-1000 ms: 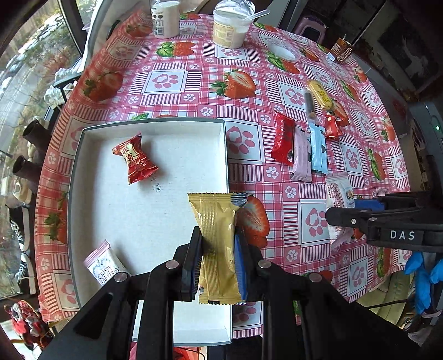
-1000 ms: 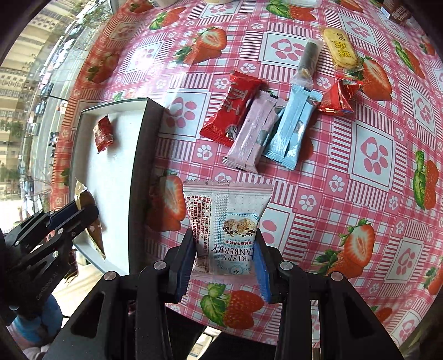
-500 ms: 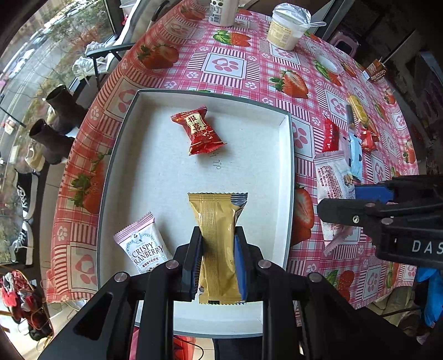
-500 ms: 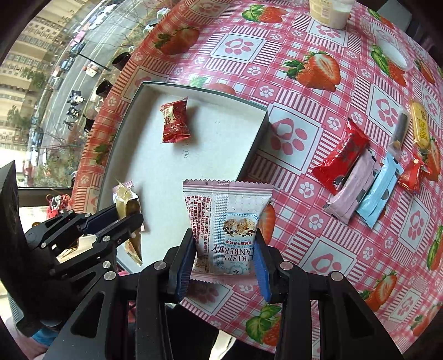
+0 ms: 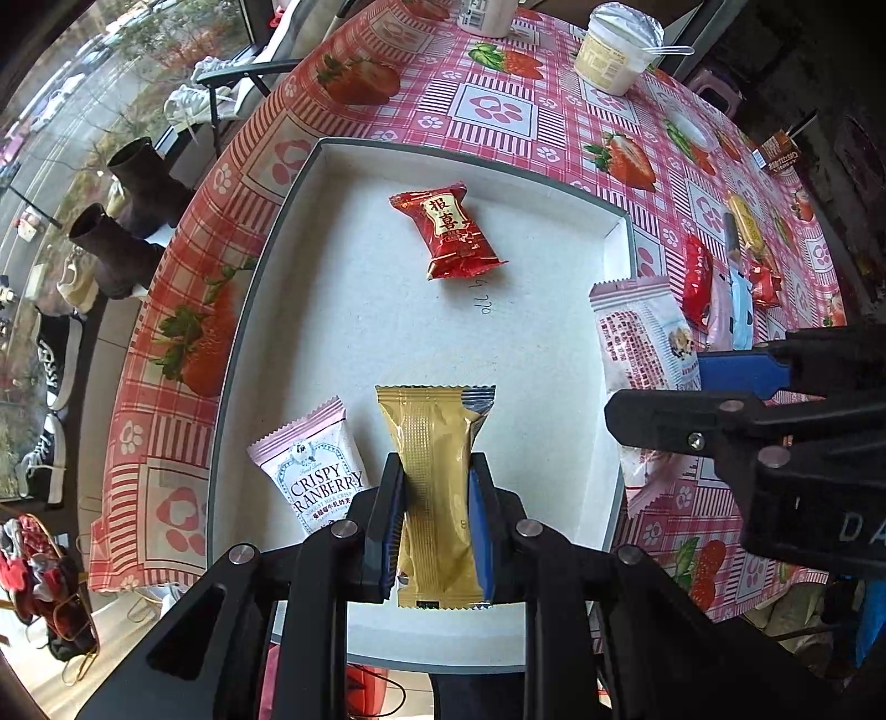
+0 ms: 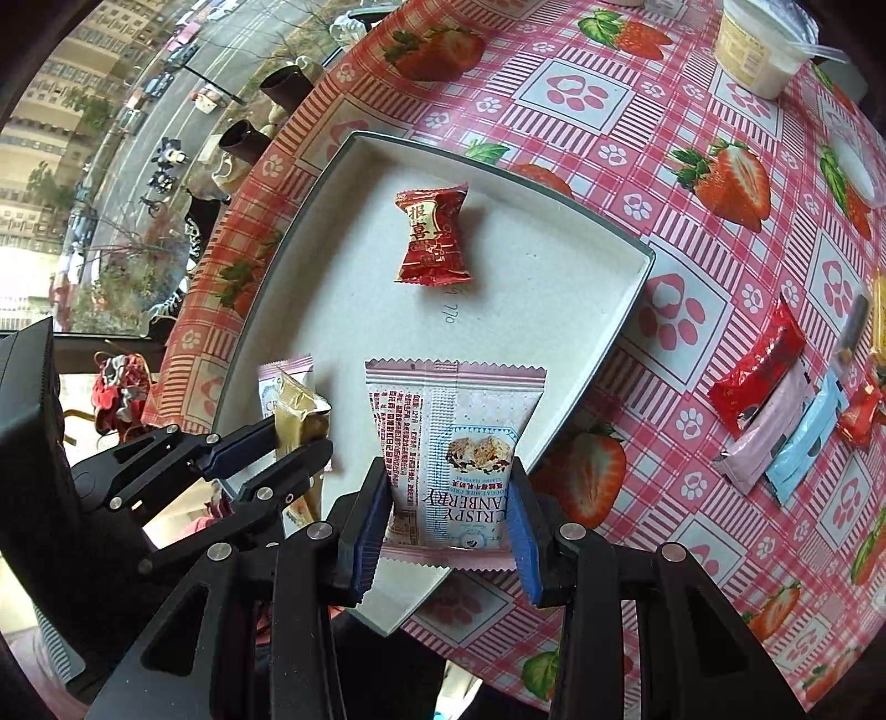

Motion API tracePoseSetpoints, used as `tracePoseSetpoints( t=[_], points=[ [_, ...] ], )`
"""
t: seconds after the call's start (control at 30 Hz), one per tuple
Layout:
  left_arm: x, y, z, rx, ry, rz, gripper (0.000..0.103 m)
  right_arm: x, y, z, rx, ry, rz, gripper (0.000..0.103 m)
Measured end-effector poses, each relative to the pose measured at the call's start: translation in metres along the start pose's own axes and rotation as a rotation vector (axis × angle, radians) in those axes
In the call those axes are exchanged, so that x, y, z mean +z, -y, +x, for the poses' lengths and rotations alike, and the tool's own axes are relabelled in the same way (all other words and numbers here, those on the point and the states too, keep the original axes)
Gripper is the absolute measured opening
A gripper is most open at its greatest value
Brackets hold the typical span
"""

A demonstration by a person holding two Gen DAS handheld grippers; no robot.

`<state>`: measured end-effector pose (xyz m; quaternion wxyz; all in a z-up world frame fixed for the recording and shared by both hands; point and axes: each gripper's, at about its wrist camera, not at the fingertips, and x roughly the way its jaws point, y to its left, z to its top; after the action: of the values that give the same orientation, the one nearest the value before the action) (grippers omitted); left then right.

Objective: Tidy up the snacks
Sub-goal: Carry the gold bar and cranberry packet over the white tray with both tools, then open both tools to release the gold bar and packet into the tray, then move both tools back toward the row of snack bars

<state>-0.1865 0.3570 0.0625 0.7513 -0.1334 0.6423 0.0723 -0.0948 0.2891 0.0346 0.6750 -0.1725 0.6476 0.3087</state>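
Observation:
A shallow white tray (image 5: 354,310) lies on the strawberry tablecloth; it also shows in the right wrist view (image 6: 559,288). In it lie a red candy packet (image 5: 448,230) and a pink Crispy Cranberry packet (image 5: 315,471). My left gripper (image 5: 434,498) is shut on a gold packet (image 5: 434,471) and holds it above the tray's near part. My right gripper (image 6: 448,498) is shut on another Crispy Cranberry packet (image 6: 454,443), held over the tray's right edge. That packet also shows in the left wrist view (image 5: 642,343).
Several snack sticks, red (image 6: 756,368), pink (image 6: 767,432) and light blue (image 6: 805,437), lie in a row on the cloth right of the tray. A yogurt cup (image 5: 617,47) stands at the far side. The table edge, with shoes on the floor below, is on the left.
Both grippers have moved left with their packets, from over the tablecloth to above the tray. The tray now fills the middle of both views.

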Motion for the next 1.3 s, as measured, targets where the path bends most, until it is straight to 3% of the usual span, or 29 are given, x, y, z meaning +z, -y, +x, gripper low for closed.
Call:
tracePoseSetpoints(
  t=[0.13,0.2,0.27,0.37,0.4,0.47,0.6,0.63,1.0,1.3],
  points=[
    [-0.002,-0.001,0.001,0.016,-0.006,-0.005,0.026,-0.006,-0.003,0.020,-0.004,-0.007,-0.020,0.041],
    [-0.003,-0.001,0.003,0.026,-0.019,-0.010,0.037,-0.022,0.007,0.028,-0.003,-0.009,-0.028,0.041],
    [-0.004,-0.003,0.003,0.041,-0.020,-0.025,0.066,-0.034,0.011,0.032,0.001,-0.013,-0.033,0.041],
    [-0.005,-0.006,-0.001,0.051,-0.004,-0.043,0.079,-0.037,0.021,0.039,0.015,-0.031,-0.036,0.046],
    [-0.005,-0.007,-0.001,0.049,-0.005,-0.052,0.079,-0.043,0.029,0.046,0.016,-0.036,-0.036,0.050],
    [-0.005,-0.011,0.000,0.043,-0.013,-0.070,0.079,-0.050,0.028,0.050,0.011,-0.037,-0.032,0.078],
    [-0.007,-0.016,0.002,0.039,-0.033,-0.100,0.079,-0.062,0.044,0.055,-0.030,-0.062,-0.013,0.089],
    [-0.007,-0.016,0.003,0.036,-0.038,-0.105,0.079,-0.064,0.052,0.054,-0.048,-0.060,-0.008,0.103],
    [-0.004,-0.002,0.000,0.029,-0.052,-0.082,0.079,-0.087,0.110,0.059,-0.067,-0.082,0.119,0.103],
    [0.011,0.032,-0.001,0.018,-0.061,0.001,0.079,-0.118,0.169,0.055,-0.064,-0.085,0.257,0.103]
  ],
)
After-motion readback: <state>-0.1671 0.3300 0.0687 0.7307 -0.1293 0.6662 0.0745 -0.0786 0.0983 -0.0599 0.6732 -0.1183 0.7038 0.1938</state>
